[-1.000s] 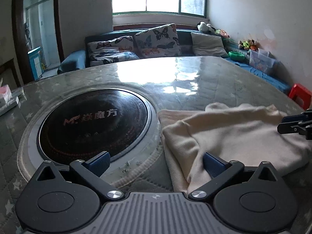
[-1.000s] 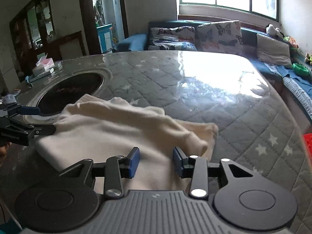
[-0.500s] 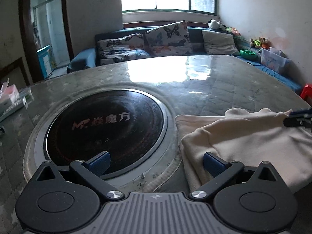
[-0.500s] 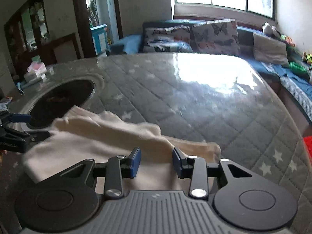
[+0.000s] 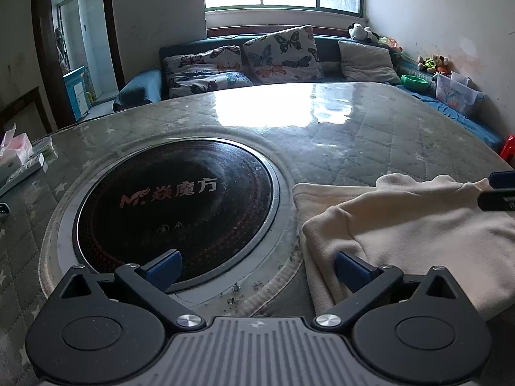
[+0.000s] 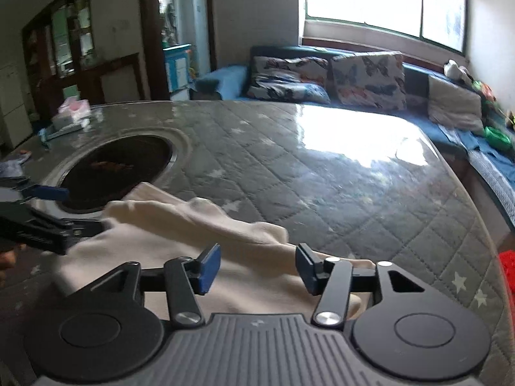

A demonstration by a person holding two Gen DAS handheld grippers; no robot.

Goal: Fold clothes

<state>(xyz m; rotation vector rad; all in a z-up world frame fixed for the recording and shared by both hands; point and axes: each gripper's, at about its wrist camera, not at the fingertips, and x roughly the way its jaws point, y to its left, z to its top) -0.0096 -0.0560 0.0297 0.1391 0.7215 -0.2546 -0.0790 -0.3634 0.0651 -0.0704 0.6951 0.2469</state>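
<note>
From the left wrist view, the left gripper (image 5: 256, 265) hangs low over the tabletop (image 5: 370, 135) with its jaws spread wide and nothing between them. One blue pad sits over the round black cooktop (image 5: 173, 206) sunk into the table, the other just at the near-left edge of the cream garment (image 5: 402, 222). The garment lies toward the table's near right edge, beside the cooktop's rim, already doubled over — an upper layer rests on a flat lower panel that shows along its left and far sides. That wide stance reads as a release or a reach for the next edge, not a hold. The tip of the right gripper (image 5: 500, 191) pokes in at the garment's far right side.

The right wrist view shows the right gripper (image 6: 257, 265) also open, moderately wide, poised above the cloth (image 6: 167, 247) and gripping none of it. Here the fold's ridge is plain, running across the garment from the cooktop side toward the right pad — something the left view flattens. It also shows the left gripper from the side, at the garment's left edge, and a tissue box (image 6: 72, 112) near the table's far left edge. Whether the left pads touch the fabric I cannot tell.
</note>
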